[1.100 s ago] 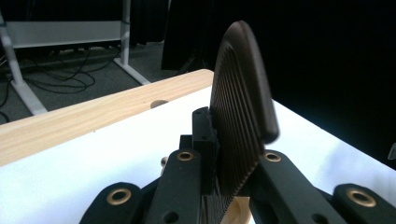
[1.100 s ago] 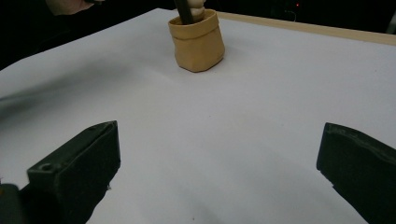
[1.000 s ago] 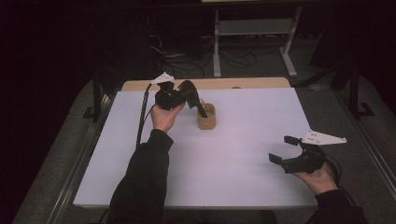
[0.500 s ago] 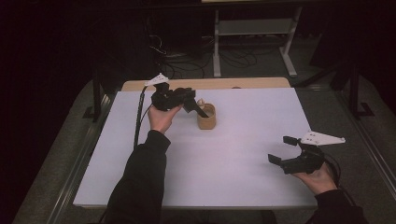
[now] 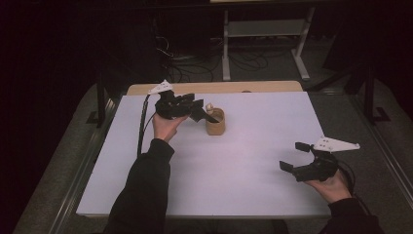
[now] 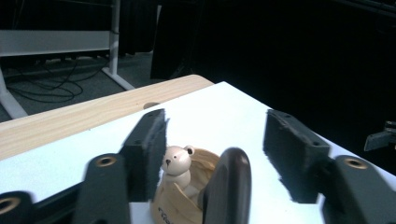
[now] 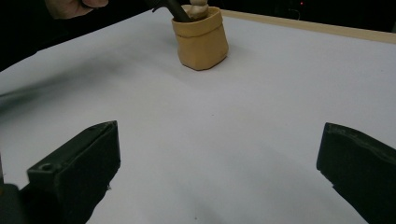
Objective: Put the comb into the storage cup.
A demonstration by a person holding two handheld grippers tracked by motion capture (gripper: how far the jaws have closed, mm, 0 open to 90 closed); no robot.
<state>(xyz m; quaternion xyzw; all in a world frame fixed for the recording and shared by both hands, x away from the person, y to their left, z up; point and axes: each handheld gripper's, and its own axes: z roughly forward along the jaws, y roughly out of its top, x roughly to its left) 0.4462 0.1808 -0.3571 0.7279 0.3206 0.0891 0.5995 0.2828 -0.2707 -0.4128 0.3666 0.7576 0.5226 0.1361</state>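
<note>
Open-jawed over a small tan wooden cup (image 5: 215,123) toward the far side of the white table (image 5: 253,195): left gripper (image 5: 207,116), held from the left, pads spread wide on either side of the cup's mouth. Inside the cup, a pale bear figurine (image 6: 177,162) upright beside a dark rounded handle (image 6: 229,184) leaning against the rim; neither gripped, the bear just beside the left-hand pad, touching or not impossible to tell. Cup standing upright, well apart from the near right corner, where the right gripper (image 5: 298,157) waits low over bare table, jaws likewise parted and holding nothing, cup in sight ahead in the right gripper view (image 7: 201,39). Step in hand, by the look of it: lining up for a pick from the cup, the contents seemingly the target. Next move likely to call for centring the pads on one item only, bear or handle, then closing gently and lifting straight up to keep the light cup from tipping or dragging along.
</note>
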